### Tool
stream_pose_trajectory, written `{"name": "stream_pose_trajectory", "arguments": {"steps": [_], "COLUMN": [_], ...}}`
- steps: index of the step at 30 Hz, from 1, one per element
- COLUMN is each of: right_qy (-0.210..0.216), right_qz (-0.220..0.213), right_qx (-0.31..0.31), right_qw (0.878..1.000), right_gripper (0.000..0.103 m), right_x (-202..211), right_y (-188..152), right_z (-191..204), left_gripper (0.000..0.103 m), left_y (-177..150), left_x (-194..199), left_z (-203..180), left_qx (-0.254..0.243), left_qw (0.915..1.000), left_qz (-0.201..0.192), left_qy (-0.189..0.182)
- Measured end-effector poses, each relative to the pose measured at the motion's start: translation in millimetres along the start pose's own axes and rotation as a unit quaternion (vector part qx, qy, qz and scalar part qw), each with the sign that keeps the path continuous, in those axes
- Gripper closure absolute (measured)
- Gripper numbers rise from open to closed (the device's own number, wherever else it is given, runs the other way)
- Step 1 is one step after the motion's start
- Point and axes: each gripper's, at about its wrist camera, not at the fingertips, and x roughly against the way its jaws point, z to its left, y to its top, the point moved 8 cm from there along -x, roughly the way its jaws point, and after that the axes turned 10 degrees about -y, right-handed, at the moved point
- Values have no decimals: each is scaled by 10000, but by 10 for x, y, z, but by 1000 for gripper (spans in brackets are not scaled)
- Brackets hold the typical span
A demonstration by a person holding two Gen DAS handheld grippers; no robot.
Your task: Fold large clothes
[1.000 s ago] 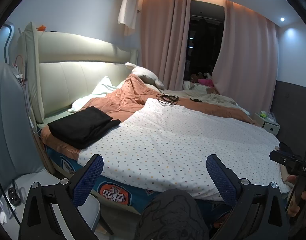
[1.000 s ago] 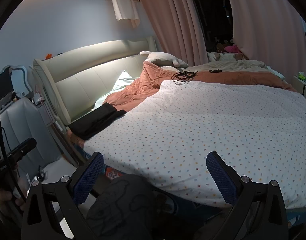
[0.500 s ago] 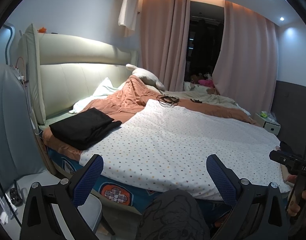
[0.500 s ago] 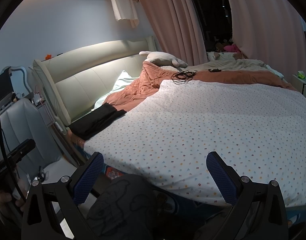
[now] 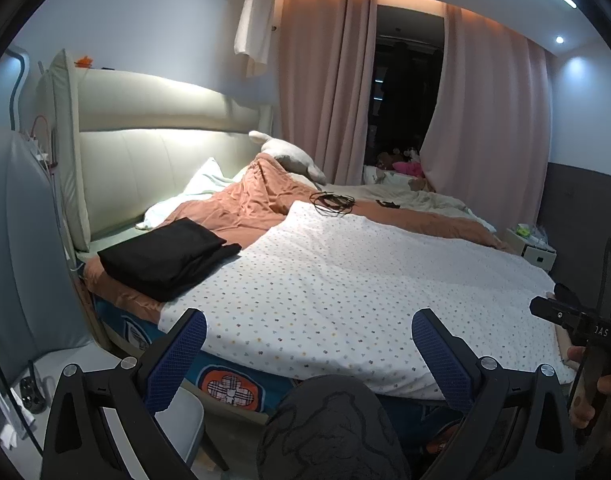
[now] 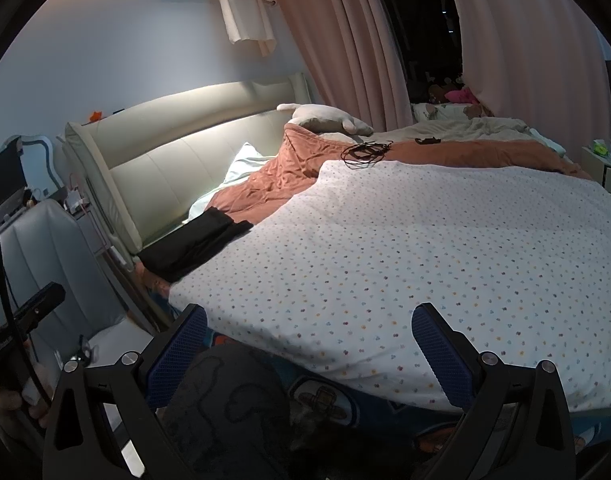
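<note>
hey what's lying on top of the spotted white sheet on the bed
A tangle of black cord rests on the far edge of the spotted sheet. Otherwise its top is bare. The black folded clothes lie beside it. Whatever lies beneath is covered.

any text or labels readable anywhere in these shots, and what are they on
"AS", white letters on the black body of the right tool, seen at the right edge of the left wrist view; the start of the word is cut off.
A pale marking on the body of the left tool in the right wrist view is too blurred to read.
The mattress side shows cartoon patches with no legible words.
Nothing else carries readable text.
</note>
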Motion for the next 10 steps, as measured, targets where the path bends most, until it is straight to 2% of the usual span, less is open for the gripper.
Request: {"name": "stream_pose_trajectory", "arguments": {"steps": [10], "right_qy": [-118], "right_qz": [61], "right_qx": [66], "right_qw": [9999], "right_gripper": [0], "right_x": [-154], "right_y": [37], "right_z": [287], "left_gripper": [0], "left_y": [-67], "left_x": [1], "left_z": [225], "left_qx": [46], "left_qw": [9999], "left_qz": [-103], "left_qy": [-25]}}
